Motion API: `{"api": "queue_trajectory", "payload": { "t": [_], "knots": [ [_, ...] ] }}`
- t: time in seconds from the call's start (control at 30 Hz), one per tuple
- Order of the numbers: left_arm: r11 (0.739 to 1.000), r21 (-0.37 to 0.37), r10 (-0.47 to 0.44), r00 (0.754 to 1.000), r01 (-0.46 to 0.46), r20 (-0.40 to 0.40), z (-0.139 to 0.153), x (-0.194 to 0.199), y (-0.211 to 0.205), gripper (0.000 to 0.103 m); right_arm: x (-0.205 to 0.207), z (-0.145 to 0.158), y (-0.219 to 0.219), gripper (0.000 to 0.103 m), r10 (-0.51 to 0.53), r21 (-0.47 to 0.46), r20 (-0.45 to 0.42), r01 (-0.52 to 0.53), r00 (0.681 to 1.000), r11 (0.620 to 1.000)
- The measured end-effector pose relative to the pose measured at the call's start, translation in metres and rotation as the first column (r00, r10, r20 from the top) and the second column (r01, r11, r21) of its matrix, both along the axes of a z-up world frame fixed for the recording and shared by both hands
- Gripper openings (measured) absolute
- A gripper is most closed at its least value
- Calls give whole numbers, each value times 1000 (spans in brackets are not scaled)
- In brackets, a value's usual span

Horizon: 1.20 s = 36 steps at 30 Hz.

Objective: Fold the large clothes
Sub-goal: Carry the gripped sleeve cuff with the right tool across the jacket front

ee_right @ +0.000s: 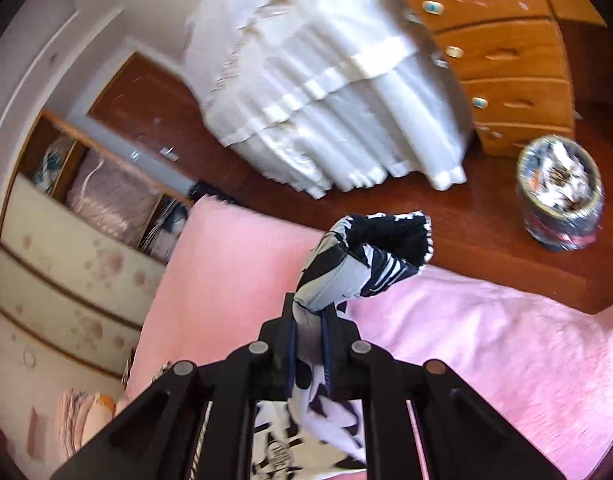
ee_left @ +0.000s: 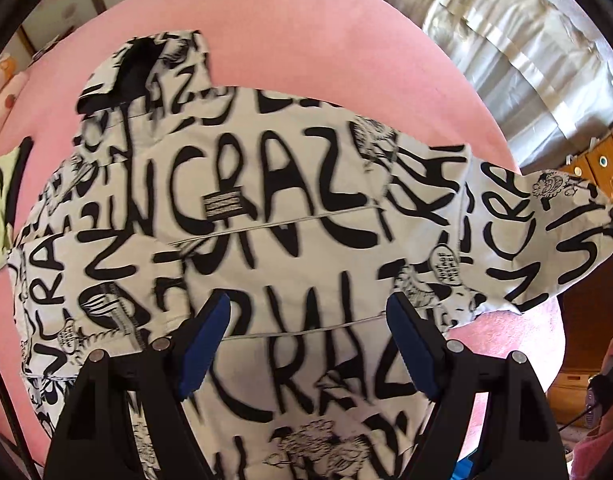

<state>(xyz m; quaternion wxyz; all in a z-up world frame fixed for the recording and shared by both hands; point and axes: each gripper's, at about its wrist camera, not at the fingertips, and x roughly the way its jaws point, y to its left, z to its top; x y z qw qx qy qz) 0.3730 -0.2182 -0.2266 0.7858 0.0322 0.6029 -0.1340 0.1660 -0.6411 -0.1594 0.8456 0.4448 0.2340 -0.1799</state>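
A white jacket (ee_left: 266,208) printed with black "CRAZY" lettering lies spread on a pink blanket (ee_left: 306,48). My left gripper (ee_left: 308,316) is open, its blue-padded fingers (ee_left: 204,344) hovering just above the jacket's lower body, holding nothing. The jacket's sleeve (ee_left: 546,240) stretches up to the right edge. My right gripper (ee_right: 309,320) is shut on that sleeve near its black knitted cuff (ee_right: 390,236), holding it above the pink blanket (ee_right: 486,340). More of the jacket (ee_right: 290,440) hangs under the right gripper.
White pleated curtains (ee_right: 326,112) hang beyond the bed. A wooden chest of drawers (ee_right: 502,52) and a filled waste bin (ee_right: 560,200) stand on the dark wood floor. A wardrobe (ee_right: 74,220) stands at the left. The bed edge runs past the cuff.
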Motion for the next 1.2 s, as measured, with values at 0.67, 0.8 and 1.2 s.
{"api": "queue_trajectory", "payload": {
  "t": [0.67, 0.8, 1.2],
  "knots": [
    [967, -146, 205, 978, -207, -25, -6, -2, 216, 79, 104, 4, 288, 10, 448, -199, -88, -457, 890, 867],
    [966, -144, 212, 977, -214, -30, -13, -1, 234, 79, 111, -28, 331, 10, 500, -193, -168, -526, 849, 828],
    [977, -131, 161, 984, -170, -76, -31, 3, 229, 80, 112, -109, 388, 13, 572, -32, -346, -618, 744, 785]
  ]
}}
